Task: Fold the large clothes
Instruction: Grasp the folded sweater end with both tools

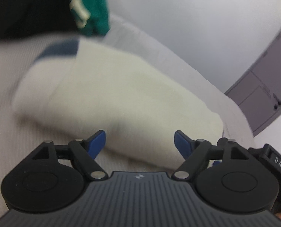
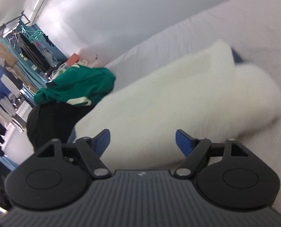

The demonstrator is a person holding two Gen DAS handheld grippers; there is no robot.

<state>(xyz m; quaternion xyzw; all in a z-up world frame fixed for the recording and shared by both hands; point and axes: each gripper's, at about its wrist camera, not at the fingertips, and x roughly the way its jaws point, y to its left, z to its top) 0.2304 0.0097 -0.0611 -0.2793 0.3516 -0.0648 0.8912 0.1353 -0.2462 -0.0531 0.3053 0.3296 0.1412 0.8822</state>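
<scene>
Facing your left gripper [image 1: 140, 141] and right gripper [image 2: 142, 141], both spread wide and holding nothing, the folded cream garment [image 2: 178, 98] lies on the white bed [image 2: 235, 28]; a green garment [image 2: 80, 83] atop a black garment [image 2: 53, 121] crowds its far end.

Left gripper [image 1: 140, 141] jaws wide apart, nothing between; folded cream garment [image 1: 110, 98] on bed [image 1: 6, 87], green garment [image 1: 97, 9] behind.

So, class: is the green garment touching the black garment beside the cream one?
Touching. In the right wrist view, the green garment lies heaped directly on top of the black garment, with no gap showing between them.
</scene>
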